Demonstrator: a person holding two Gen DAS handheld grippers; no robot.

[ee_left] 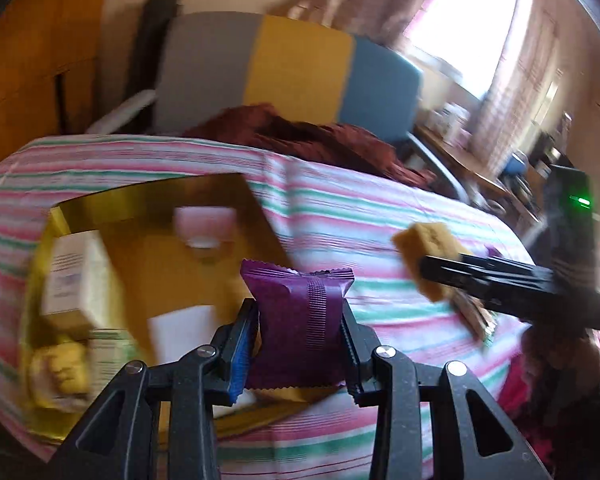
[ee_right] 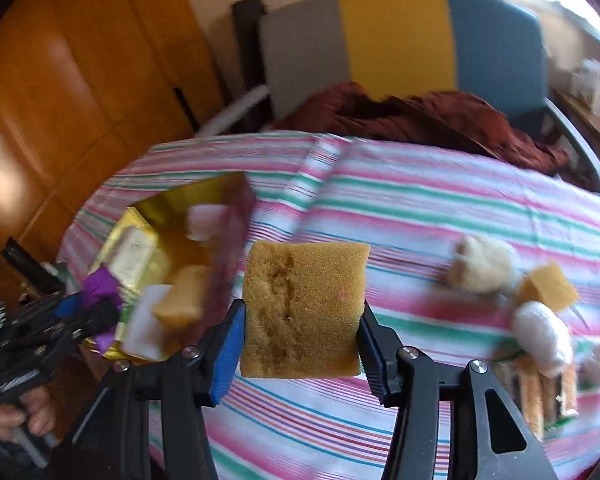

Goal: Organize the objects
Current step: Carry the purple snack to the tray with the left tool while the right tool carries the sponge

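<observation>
I am looking at the gold box [ee_left: 236,196] on the striped cloth [ee_left: 380,216], because I think both things I am carrying are going into it.

My left gripper [ee_left: 298,322] is squeezing a purple packet [ee_left: 300,320]. The jaws are close together and pressing on its two sides. The packet is standing up tall between them, with its crimped top edge pointing up. The gold box is lying just past the packet and a bit to its left, so this hand is the nearer one. It is almost over the box's near edge.

My right gripper [ee_right: 302,312] is squeezing a yellow sponge [ee_right: 304,308]. The jaws are clamped on its left and right sides, and the sponge is showing its wide, holey face to me. From this sponge, the gold box [ee_right: 140,236] is sitting off to the left and a little farther back. My right hand is well apart from the box, so it is having the longer trip.

Inside the box I am seeing a white carton [ee_left: 80,272], a pink and white thing [ee_left: 204,224] and another yellow piece [ee_right: 180,296]. It is all blurry, so I cannot tell more.

On the other side of the cloth from the box, some fluffy white balls [ee_right: 544,332] and another sponge [ee_right: 548,284] are waiting.

I think the left packet should be going in first.
</observation>
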